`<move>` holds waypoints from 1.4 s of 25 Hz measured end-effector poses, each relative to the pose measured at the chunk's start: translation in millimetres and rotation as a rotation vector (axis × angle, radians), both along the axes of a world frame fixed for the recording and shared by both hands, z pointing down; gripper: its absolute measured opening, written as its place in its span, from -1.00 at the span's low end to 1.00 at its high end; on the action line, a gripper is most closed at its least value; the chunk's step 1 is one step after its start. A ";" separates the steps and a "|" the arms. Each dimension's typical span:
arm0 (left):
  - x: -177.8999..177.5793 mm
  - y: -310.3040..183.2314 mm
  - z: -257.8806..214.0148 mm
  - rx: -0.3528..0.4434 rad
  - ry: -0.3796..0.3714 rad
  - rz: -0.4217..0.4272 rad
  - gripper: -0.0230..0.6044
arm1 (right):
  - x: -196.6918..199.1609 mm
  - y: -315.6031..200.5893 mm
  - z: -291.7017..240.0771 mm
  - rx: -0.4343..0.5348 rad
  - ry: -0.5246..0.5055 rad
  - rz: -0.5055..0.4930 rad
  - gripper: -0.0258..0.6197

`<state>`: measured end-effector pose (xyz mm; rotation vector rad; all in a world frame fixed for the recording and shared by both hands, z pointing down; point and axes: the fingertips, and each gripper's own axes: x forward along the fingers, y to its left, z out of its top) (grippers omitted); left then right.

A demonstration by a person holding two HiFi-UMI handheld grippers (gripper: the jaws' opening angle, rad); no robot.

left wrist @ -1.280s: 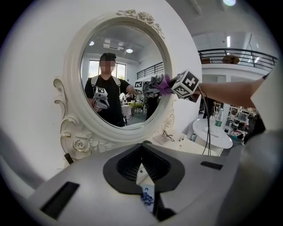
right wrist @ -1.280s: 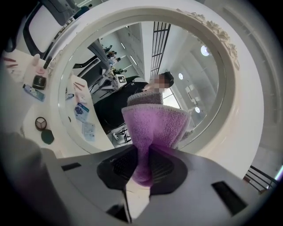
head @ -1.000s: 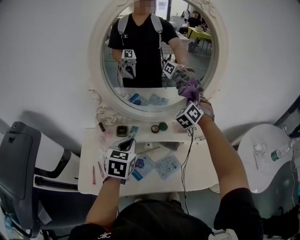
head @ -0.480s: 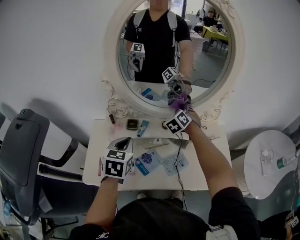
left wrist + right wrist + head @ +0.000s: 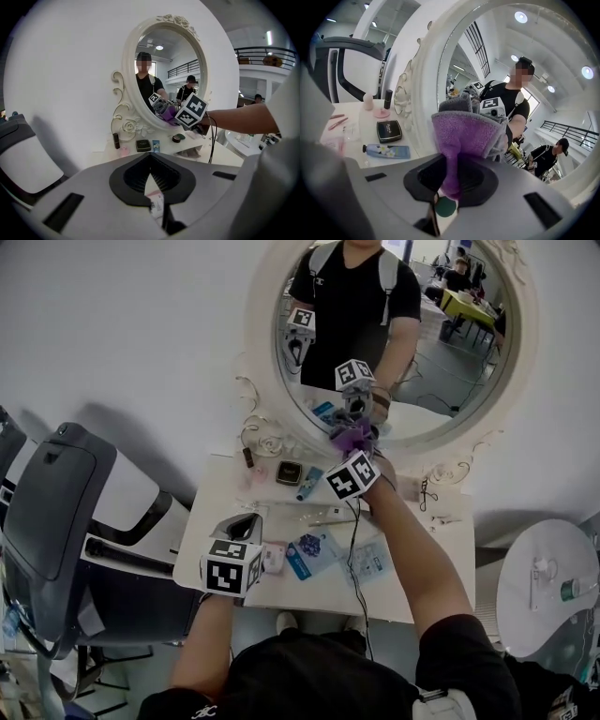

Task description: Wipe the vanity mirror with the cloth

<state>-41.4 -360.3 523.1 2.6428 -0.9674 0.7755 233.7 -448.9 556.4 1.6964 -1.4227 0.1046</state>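
Cloth (image 5: 466, 133) pinched in right gripper (image 5: 449, 190) at mirror (image 5: 441, 371) lower edge; catching the raised frame could tug it loose. Left gripper (image 5: 150, 173) pressed together, empty.

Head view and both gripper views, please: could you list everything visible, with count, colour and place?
vanity mirror: one, white ornate frame, against the wall above the table
vanity table: one, white, below the mirror
cloth: one, purple and grey, at the mirror's lower edge
compact: one, black, on the table near the frame
hand-cream tube: one, blue, beside the compact
lipstick: one, dark, upright by the frame
sachets: two, blue, mid-table
chair: one, grey, left of the table
side table: one, white, right of the table
left gripper: grey, jaws together, empty, over the table's left
right gripper: grey, jaws shut on the cloth
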 end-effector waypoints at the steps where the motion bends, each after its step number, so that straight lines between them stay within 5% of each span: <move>1: -1.6 0.0 1.4 -0.003 0.001 -0.007 -0.92 | 0.1 -0.7 0.4 0.000 -0.007 -0.009 -0.72; 5: 7.5 8.0 -2.6 0.006 0.009 0.016 -0.92 | 0.8 2.7 -1.0 -0.044 -0.024 -0.061 -0.72; 10: 32.1 19.3 -21.2 0.051 0.031 0.089 -0.92 | 8.9 22.2 -34.4 -0.023 0.118 -0.115 -0.71; 20: 70.3 32.9 -40.7 0.090 0.082 0.195 -0.92 | 98.8 65.5 -167.8 0.051 0.307 0.033 -0.71; 35: 94.5 40.4 -42.3 0.086 0.108 0.274 -0.92 | 150.5 115.3 -455.5 0.439 0.568 0.254 -0.71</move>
